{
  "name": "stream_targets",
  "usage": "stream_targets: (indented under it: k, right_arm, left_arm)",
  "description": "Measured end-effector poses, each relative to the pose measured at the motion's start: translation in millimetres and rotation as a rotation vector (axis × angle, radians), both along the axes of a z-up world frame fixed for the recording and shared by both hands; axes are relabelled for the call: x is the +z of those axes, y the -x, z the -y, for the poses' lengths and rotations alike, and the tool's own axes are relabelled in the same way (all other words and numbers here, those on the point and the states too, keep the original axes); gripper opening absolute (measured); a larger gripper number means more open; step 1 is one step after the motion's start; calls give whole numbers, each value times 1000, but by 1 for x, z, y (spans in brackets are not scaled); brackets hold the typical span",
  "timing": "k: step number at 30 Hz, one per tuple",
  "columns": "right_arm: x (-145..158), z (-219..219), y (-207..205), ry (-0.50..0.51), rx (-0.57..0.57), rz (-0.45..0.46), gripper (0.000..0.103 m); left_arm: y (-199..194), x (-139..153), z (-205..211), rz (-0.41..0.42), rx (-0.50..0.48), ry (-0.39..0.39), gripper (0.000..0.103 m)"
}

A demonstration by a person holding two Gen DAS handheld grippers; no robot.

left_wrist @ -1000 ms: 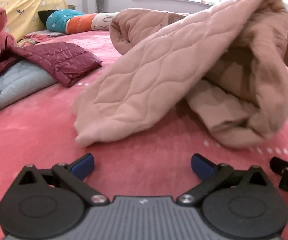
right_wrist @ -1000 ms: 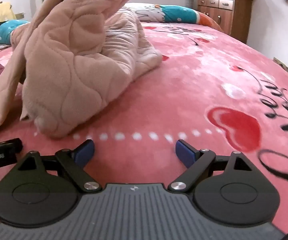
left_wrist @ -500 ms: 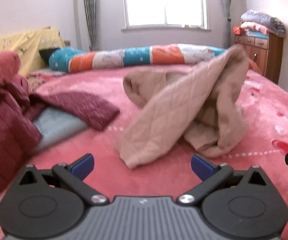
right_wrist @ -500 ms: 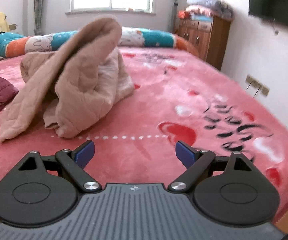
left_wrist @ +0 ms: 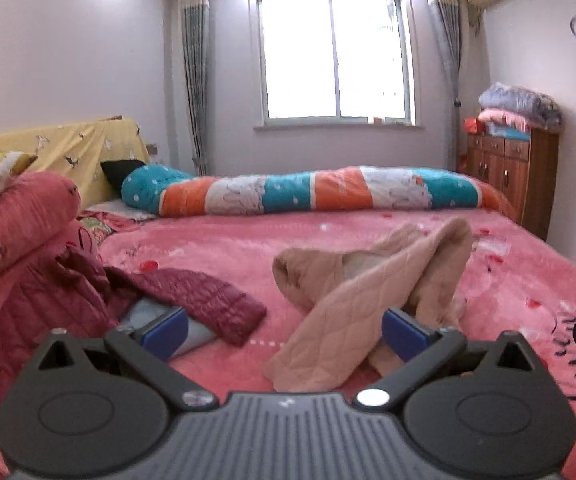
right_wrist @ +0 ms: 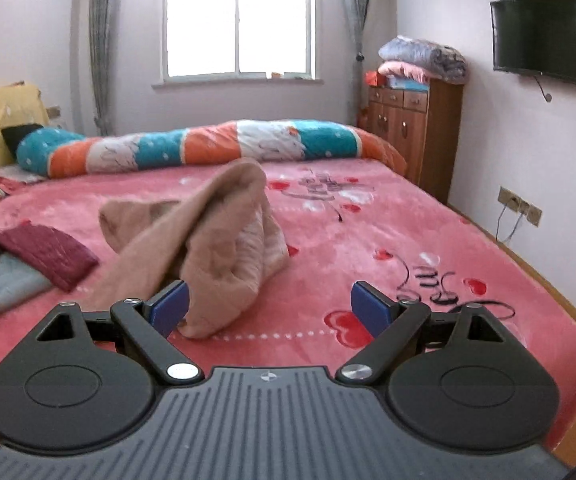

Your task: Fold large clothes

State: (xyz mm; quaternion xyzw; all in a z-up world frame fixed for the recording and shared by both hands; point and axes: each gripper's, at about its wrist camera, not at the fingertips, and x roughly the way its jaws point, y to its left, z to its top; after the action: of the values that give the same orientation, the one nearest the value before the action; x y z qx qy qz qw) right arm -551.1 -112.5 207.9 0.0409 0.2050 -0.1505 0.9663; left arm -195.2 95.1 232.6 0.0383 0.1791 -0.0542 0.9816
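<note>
A beige quilted garment point(left_wrist: 368, 292) lies crumpled in a loose heap in the middle of the red bed point(left_wrist: 216, 248); one long flap runs toward the near edge. In the right wrist view the same beige garment point(right_wrist: 208, 240) stands up in a peak. My left gripper point(left_wrist: 284, 336) is open, held back from the garment with nothing between its blue pads. My right gripper point(right_wrist: 268, 310) is open too, well short of the heap. A maroon padded jacket point(left_wrist: 192, 296) lies over a grey-blue one point(left_wrist: 156, 316) at the left.
A long rolled quilt point(left_wrist: 308, 192) in teal, orange and white lies across the far side of the bed. Red pillows point(left_wrist: 12, 216) stack at the left. A wooden dresser point(right_wrist: 412, 128) with folded blankets stands at the right wall, under a wall TV point(right_wrist: 548, 40).
Both grippers have pulled back and risen away from the beige garment, which now looks small and far. The garment stays in its heap on the bed.
</note>
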Motion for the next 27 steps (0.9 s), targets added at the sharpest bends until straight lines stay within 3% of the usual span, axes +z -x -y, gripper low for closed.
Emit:
stream_targets:
  k: [8,12,27]
  right_arm:
    - [25,-8,11,12,7,34,103]
    - [22,-12,9,40,16,50,103]
    - [27,-21,37,77,66,125,103]
  left_arm:
    - [18,22,-5,81,-11,6,102]
    - [26,26,-7,109,-12,17,102]
    - [41,31,-11,135,-3,22,102]
